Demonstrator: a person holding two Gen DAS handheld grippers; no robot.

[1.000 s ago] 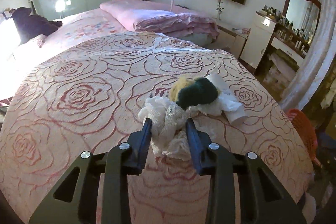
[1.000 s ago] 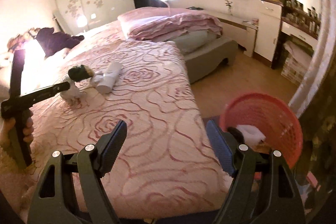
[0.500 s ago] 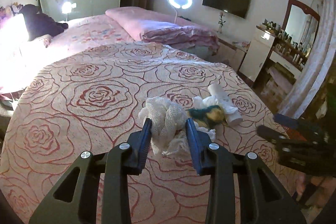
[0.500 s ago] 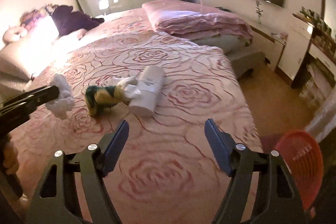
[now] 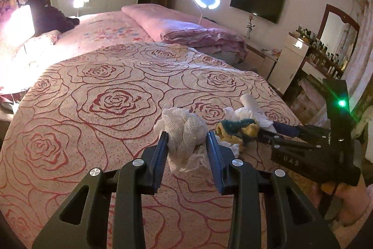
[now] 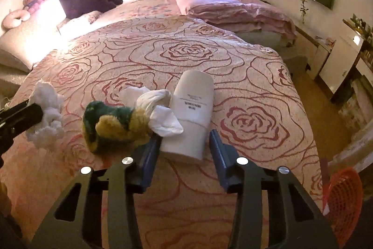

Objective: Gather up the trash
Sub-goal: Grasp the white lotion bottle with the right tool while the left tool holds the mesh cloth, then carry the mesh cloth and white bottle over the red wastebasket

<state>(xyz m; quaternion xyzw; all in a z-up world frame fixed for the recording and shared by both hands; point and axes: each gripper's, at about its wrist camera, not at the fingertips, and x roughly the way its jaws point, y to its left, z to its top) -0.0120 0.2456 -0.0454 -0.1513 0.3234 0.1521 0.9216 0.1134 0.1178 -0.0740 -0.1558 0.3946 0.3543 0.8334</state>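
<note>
The left gripper (image 5: 187, 146) is clamped on the white mesh wad (image 5: 184, 130), just left of the white tube (image 6: 193, 118) on the bedspread (image 6: 163, 57). The right gripper (image 6: 185, 146), fingers apart, straddles the tube's near end, so the pick-up looks under way; next it likely needs closing squarely on the tube, clear of the green-and-yellow fuzzy item (image 6: 112, 123) and crumpled tissue (image 6: 160, 113) touching its left side. Right of the tube, past the bed edge, the red basket (image 6: 342, 200) waits; beyond the tube the bed lies open.

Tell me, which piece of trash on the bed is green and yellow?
The fuzzy rag, lying between the white net ball and the white bottle. Everything else in the pile is white.
</note>
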